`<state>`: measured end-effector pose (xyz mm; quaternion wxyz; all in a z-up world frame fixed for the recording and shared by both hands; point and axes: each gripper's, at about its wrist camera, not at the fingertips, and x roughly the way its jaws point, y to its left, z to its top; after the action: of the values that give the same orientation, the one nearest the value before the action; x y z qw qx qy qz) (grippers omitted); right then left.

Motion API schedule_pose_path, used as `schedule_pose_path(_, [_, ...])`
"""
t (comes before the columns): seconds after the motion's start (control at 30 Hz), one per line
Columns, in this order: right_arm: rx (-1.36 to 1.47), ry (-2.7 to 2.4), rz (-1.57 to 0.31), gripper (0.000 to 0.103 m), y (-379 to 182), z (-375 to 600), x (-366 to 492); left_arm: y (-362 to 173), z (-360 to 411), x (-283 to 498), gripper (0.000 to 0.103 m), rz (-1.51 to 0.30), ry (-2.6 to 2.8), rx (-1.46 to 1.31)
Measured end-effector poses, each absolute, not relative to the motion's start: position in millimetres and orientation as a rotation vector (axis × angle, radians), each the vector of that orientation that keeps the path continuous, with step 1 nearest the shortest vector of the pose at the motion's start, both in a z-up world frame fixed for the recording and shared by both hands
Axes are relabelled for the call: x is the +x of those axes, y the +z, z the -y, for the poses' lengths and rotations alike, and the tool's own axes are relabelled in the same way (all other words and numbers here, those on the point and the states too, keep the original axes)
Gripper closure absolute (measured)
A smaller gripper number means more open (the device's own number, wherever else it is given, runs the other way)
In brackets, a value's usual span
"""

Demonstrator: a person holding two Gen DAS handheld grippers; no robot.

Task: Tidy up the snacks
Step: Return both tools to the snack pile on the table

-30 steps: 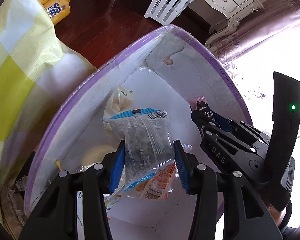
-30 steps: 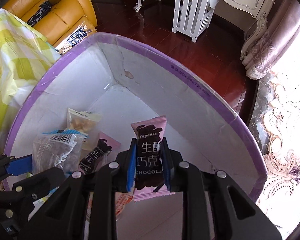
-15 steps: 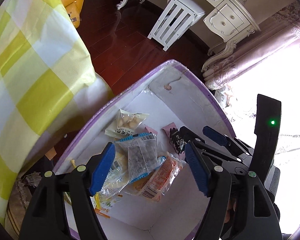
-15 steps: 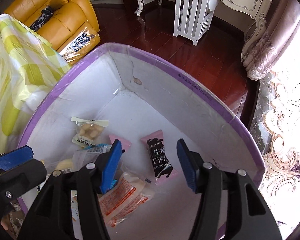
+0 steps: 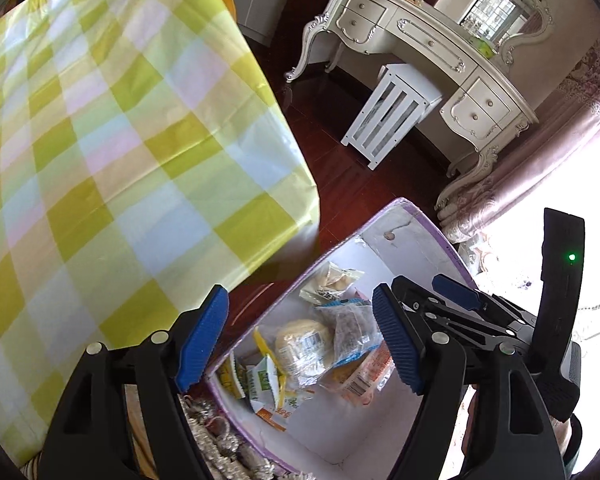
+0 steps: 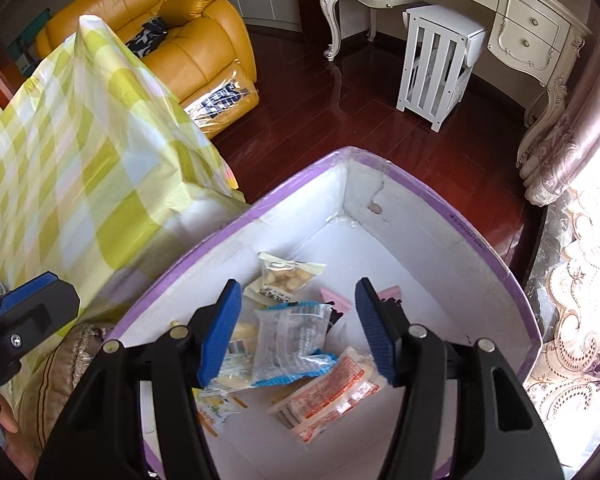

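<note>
1. Left hand-held gripper and right hand-held gripper: both spread, empty, above the box.
2. Snack packets: heaped inside the purple-rimmed box.
3. Checked cloth: beside the box's left rim.

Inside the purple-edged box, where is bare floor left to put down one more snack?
In the box, the white floor lies bare along the right wall and toward the far corner, past the pink chocolate packet. The near-left part is crowded: clear blue-edged packet, red-printed packet, nut packet overlapping.
</note>
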<state>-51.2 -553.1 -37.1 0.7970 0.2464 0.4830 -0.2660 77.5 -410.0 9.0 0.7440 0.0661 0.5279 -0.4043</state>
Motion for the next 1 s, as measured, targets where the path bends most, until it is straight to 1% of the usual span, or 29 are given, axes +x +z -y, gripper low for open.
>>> schedule_pose_path(0.17, [0.496,-0.483,-1.042,0.043,-25.5,522.0,-25.7,13.3,355.0,92.4,0.031,-1.147,-0.805,0.059])
schedule_pose_path(0.33, [0.468,-0.391,-1.042,0.040,-16.2,487.1,1.7,14.4,298.4,104.0,0.031,-1.135,-0.697,-0.021])
schedule_pose_path(0.7, [0.383,-0.222,-1.043,0.036,2.2,410.0,47.1,11.6,150.4,119.9,0.031,-1.120,-0.392,-0.224])
schedule_pose_path(1.0, [0.329,-0.128,-1.050,0.027,9.8,363.3,66.3,14.3,76.7,107.7,0.031,-1.095,-0.264,-0.317])
